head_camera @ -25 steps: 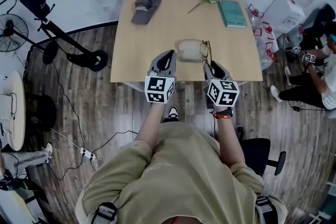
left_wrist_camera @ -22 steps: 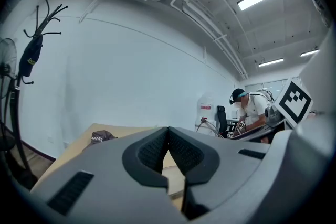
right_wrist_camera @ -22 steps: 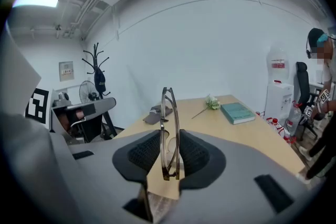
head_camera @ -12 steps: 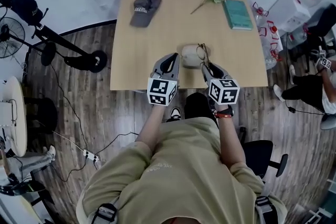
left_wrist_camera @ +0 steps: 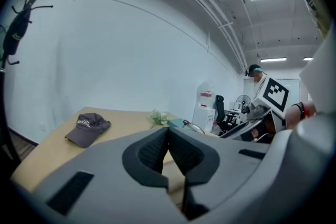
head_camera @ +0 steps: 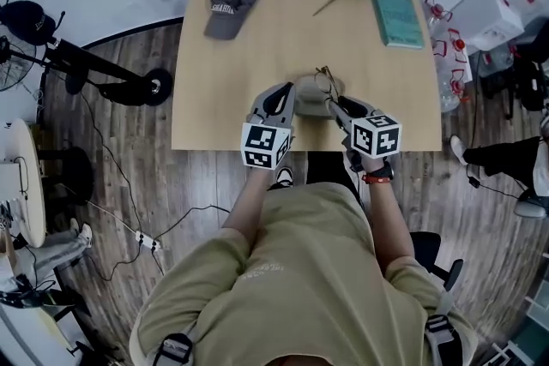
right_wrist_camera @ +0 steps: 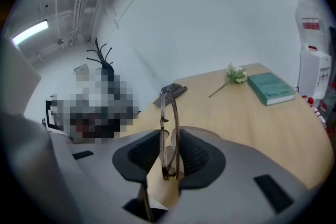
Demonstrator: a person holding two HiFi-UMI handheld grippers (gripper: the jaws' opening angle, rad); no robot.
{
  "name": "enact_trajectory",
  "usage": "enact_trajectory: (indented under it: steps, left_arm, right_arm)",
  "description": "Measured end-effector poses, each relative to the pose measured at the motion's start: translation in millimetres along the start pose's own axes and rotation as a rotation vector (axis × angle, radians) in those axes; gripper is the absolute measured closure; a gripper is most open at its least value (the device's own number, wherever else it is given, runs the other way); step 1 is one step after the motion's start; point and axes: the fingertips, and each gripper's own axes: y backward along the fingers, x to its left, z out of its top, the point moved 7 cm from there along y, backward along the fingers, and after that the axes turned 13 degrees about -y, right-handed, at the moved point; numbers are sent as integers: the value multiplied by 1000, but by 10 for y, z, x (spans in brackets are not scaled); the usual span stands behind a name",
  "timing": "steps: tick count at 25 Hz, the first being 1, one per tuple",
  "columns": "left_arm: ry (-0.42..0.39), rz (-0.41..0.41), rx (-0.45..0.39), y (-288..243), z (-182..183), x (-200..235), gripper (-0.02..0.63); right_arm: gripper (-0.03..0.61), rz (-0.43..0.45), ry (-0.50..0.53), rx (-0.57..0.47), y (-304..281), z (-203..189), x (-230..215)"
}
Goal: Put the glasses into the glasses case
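Glasses (right_wrist_camera: pixel 176 123) seemingly pinched between right gripper (right_wrist_camera: pixel 169 138) fingers (right_wrist_camera: pixel 195 153).

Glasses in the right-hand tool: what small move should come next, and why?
Probably ease the right gripper down toward the glasses case: its jaws are shut on the folded glasses, held edge-up close by the case, not yet inside it.
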Motion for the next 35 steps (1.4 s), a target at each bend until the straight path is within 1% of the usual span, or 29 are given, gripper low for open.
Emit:
enact_trajectory:
  steps: [4,8,12,15,17,21,25,30,32,35]
  left_arm:
    - [7,6,22,-191,-66,32,591]
    - [9,2,46,-289,-137,48,591]
    - [16,11,62,-364,-200,133,591]
    - [19,17,76,-384,-250,173,591]
    - [19,20,84,-391,-272,174,591]
    - [17,25,96,-394,-306,191,591]
    - [25,31,109,-358,-361,262,591]
    - [37,39,126,-332,-419,318,591]
    - [41,39,131,-323,-449,328,591]
    - [52,40,133,-309,-485,331,591]
  right_arm:
    - [453,50,45,86,-147,94,-143]
    - [453,79,130,195,-281,143,-263]
    - [453,123,180,276,-417,262,-399]
    - [453,198,271,344,-516,316,-455]
    - [453,235,332,404,-583,317,-499]
    - [453,270,371,561,-749,241,-560]
    - [453,296,390,680,-939,124,-546]
    - [453,298,470,791,-1123,-3,-543]
    - [453,305,482,828,-1178,-54,-541]
    - [453,292,501,866,-1228,-122,-571]
